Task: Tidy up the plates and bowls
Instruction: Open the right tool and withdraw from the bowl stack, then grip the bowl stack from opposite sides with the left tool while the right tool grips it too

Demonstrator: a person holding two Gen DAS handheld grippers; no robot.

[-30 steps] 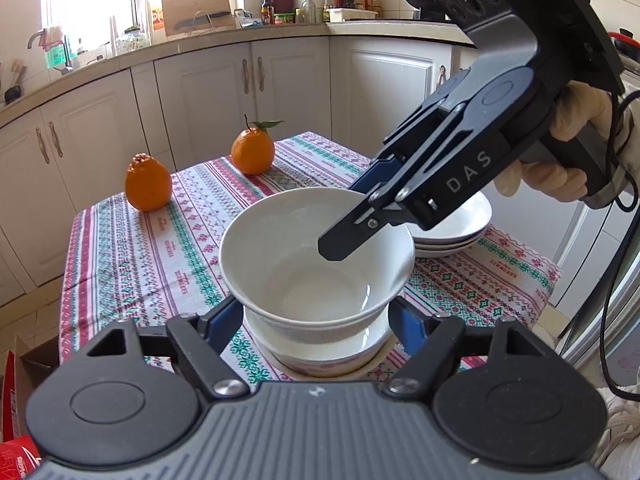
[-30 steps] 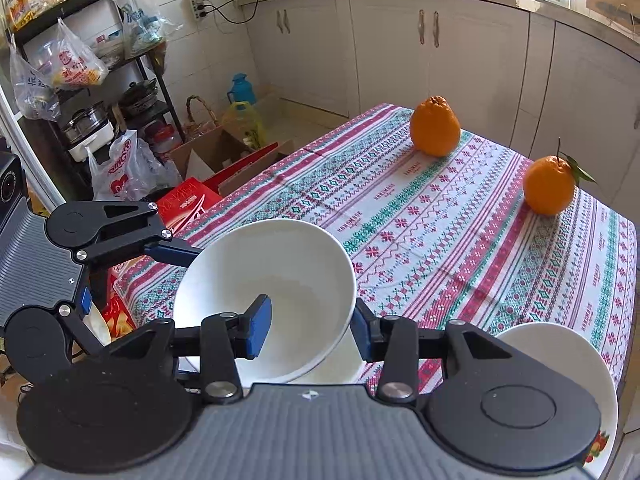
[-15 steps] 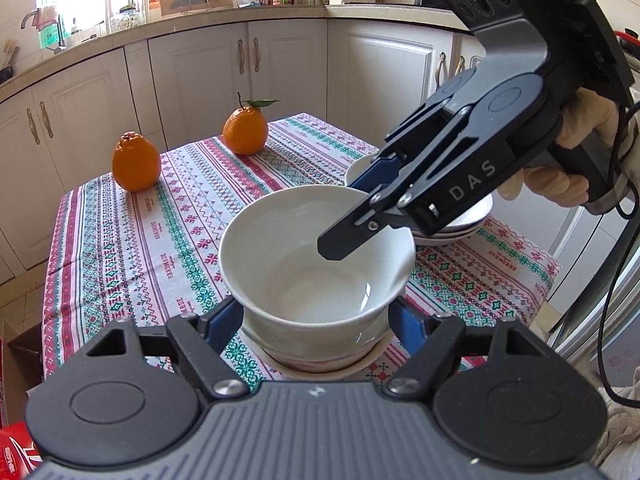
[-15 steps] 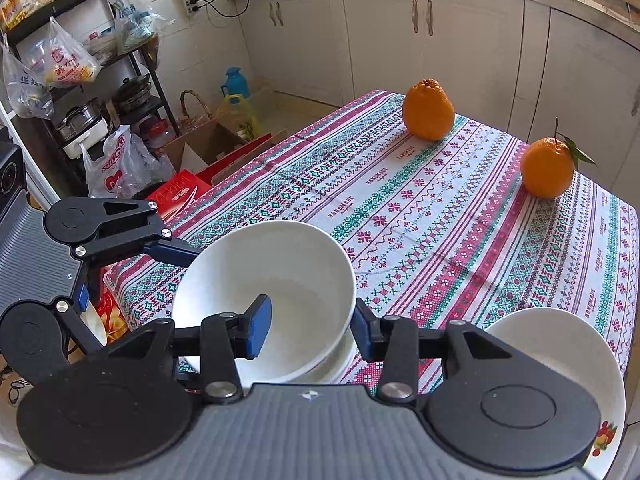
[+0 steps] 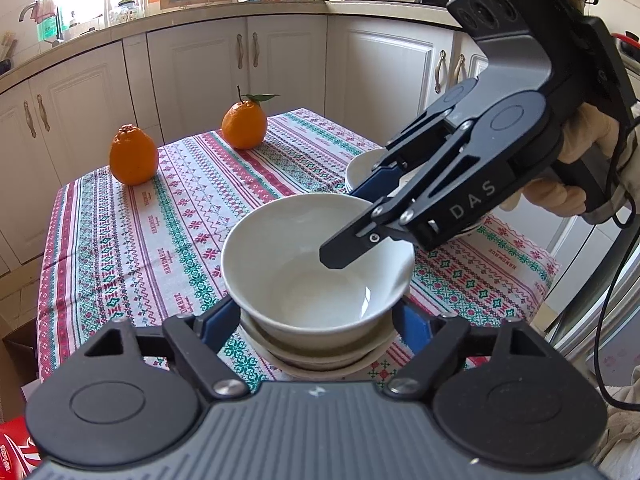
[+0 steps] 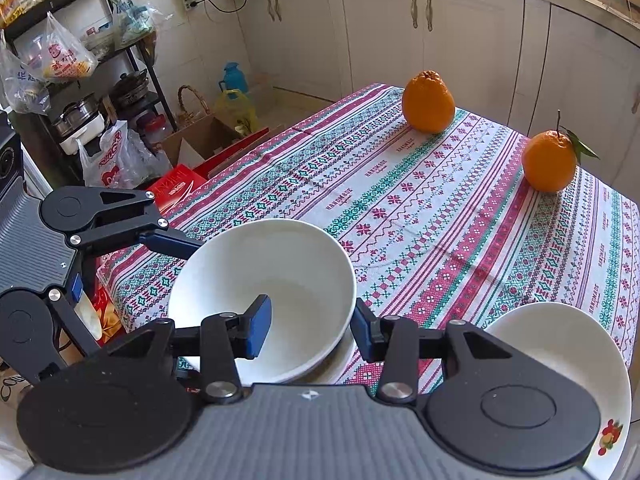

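Item under handling: a white glazed ceramic bowl (image 5: 318, 268), upright, nested in the top of a short stack of shallower white dishes (image 5: 320, 354) at the near edge of the tabletop (image 5: 168, 240), which is covered by a cloth with red, green and white woven bands.

Left gripper (image 5: 318, 318): its blue-padded fingers (image 5: 218, 320) stand on either side of the bowl's lower wall. The jaws are opening. The bowl is between them, and a gap shows at each pad in the left wrist view, so they are not pressing on it.

Right gripper (image 6: 310, 324): held by a person's gloved hand (image 5: 576, 168). It straddles the bowl's rim, one finger (image 6: 258, 330) inside the bowl and the other outside. The jaws are set narrow. In the right wrist view the inner pad stands clear of the wall; whether the outer pad touches the bowl cannot be determined.

Second stack: white plates (image 6: 560, 344) with a small fruit motif on the rim, on the same tabletop, near the bowl stack and apart from it.

Other items: two round oranges at the far side of the tabletop, well apart from the dishes. One has a knobbed top (image 5: 133, 155). The other carries a stem and green leaf (image 5: 244, 124). White kitchen cabinets (image 5: 248, 68) stand beyond the tabletop.
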